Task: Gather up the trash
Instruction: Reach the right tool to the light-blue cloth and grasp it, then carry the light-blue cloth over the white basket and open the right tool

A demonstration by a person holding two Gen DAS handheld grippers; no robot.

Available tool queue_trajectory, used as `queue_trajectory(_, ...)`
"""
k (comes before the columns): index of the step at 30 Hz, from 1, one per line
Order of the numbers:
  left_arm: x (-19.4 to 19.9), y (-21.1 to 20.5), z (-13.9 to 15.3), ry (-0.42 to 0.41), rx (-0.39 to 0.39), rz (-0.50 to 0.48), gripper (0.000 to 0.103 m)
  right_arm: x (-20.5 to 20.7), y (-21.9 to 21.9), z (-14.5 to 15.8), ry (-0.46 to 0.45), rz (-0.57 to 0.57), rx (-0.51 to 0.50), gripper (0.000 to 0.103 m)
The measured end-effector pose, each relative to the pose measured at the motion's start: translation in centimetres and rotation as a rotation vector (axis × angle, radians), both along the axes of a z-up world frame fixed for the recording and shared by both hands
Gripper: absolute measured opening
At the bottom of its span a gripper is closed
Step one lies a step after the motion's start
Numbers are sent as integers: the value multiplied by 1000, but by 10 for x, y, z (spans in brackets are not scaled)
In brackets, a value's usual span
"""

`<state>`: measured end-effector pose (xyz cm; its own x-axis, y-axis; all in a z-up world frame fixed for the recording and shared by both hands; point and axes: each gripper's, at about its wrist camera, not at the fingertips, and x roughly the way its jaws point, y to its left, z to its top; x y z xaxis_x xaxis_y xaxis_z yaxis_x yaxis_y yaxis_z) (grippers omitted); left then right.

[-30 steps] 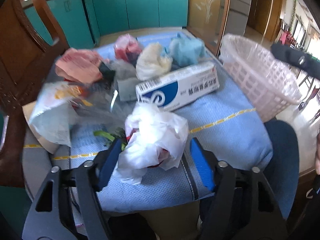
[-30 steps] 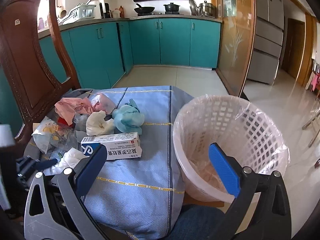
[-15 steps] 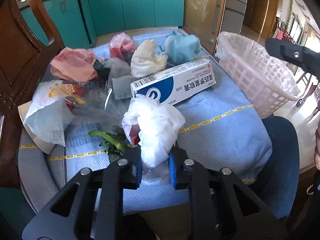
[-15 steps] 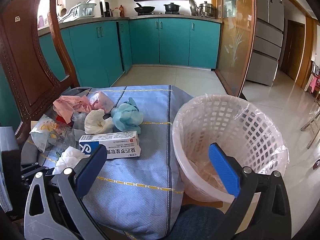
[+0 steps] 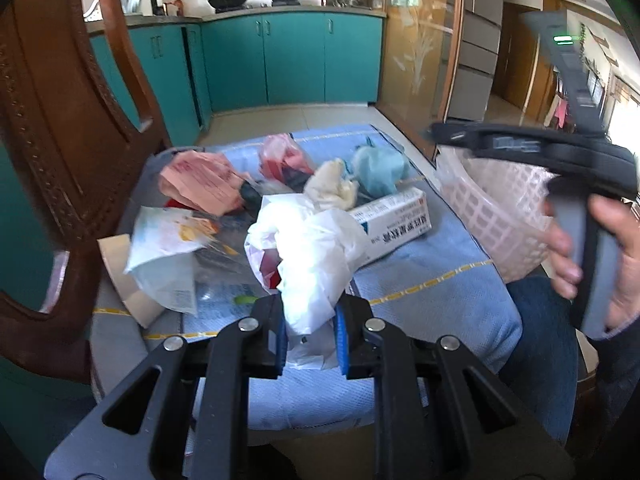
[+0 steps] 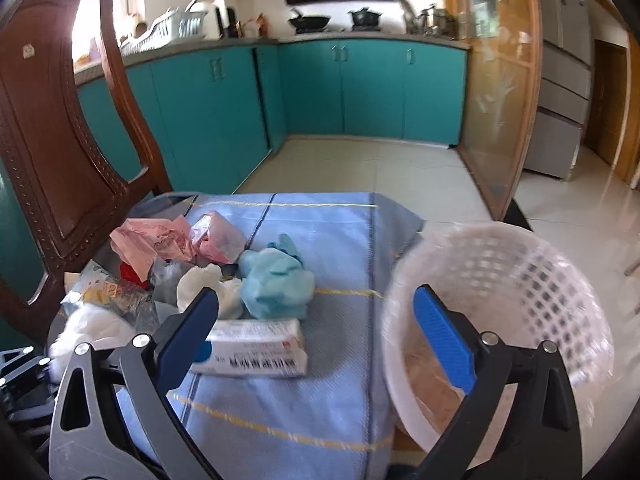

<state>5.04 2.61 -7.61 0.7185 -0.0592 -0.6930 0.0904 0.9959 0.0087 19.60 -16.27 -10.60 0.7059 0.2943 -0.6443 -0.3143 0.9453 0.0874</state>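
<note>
Trash, a crumpled white plastic bag (image 5: 308, 248), sits pinched between the blue pads of the left gripper (image 5: 310, 336), nearest the camera and apparently raised a little above the blue cloth (image 5: 432, 280) that covers the table. The right gripper (image 6: 316, 344) hangs beside it with fingers spread wide and nothing between them, gripped by the person's right hand (image 5: 592, 248).

Judging by this, the step in hand is carrying the first picked piece; the next move calls for swinging the bag to the right and letting go over the one lined white basket (image 6: 500, 312), which stands at the cloth's right edge.

Just behind the bag lies one long white and blue carton (image 6: 248, 352). Beyond it, in a loose heap, I count one cream wad (image 6: 208, 292), one pale blue wad (image 6: 276, 284), one pink plastic bag (image 6: 216, 236), one crumpled pink paper (image 6: 148, 244) and one clear printed wrapper (image 5: 168, 256); smaller scraps underneath cannot be counted. One carved wooden chair (image 6: 52, 152) stands at the left, with teal kitchen cabinets (image 6: 360, 92) farthest away.
</note>
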Motion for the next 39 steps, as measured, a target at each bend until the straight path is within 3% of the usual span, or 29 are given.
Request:
queue_trajectory(6,-6,4,8,-44,-6,5,19,46,37,-33,117,40,-60,96)
queue_trajectory(7,-6,5,9,-47,-4,6,19,51,43,-40,136,50,-77,93)
queue_trajectory(9,-6,6,10,-52,-1,13,19,55,49,-49,163,61,-101,83)
queue_trajectory(11,-5,9,11,-54,0,17,19,55,53,-56,188,70,-105,57)
queue_trajectory(13,-5,9,11,-56,-1,19,19,53,50,-59,205,75,-74,42)
queue_trajectory(17,-6,9,11,-58,-4,17,19,43,43,-49,169,69,-55,28)
queue_trajectory(25,-7,4,8,-55,1,16,20,14,19,-1,30,66,3,28)
queue_trajectory(39,-7,0,9,-56,10,29,20,-20,-38,30,-77,-23,31,28)
